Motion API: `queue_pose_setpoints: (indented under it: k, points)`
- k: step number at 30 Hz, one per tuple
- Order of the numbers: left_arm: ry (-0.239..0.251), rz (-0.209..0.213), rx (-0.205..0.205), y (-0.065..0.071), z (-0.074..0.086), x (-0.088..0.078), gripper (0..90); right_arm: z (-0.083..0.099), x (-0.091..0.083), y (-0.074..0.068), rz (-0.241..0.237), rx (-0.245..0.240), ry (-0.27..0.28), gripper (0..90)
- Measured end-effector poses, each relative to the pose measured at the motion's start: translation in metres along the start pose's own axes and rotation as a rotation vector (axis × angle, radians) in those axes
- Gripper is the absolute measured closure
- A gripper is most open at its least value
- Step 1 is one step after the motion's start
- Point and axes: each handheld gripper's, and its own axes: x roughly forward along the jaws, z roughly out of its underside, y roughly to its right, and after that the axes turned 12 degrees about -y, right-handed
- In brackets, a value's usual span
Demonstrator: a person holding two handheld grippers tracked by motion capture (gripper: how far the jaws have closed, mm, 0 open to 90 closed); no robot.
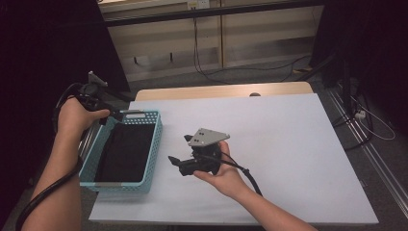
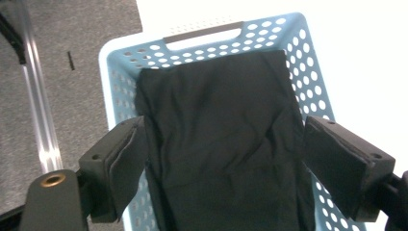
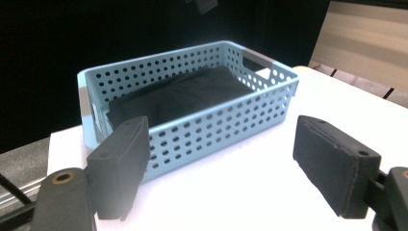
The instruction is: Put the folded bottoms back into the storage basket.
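High view: the folded black cloth already lies in the blue basket, lower left; both grippers, left and right, have fingers spread, empty. Placement looks finished.

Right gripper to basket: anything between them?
Nothing: bare white table between the open right gripper and the basket, per the right gripper view.

Cloth lies in basket at table's left edge.
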Motion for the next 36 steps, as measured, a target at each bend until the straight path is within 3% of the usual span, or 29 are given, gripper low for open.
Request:
queue_pose_setpoints:
  k: [15,28,36]
  points:
    - [0.025,0.046,0.077,0.039,-0.004,0.012,15.8,0.033,-0.023,0.021,0.01,0.006,-0.058,16.8]
    - [0.034,0.111,0.167,0.081,0.002,0.03,14.3,0.071,-0.052,0.048,0.039,0.077,-0.081,16.6]
    - [0.048,0.128,0.233,0.103,0.006,0.04,13.9,0.09,-0.066,0.061,0.075,0.095,-0.101,16.6]
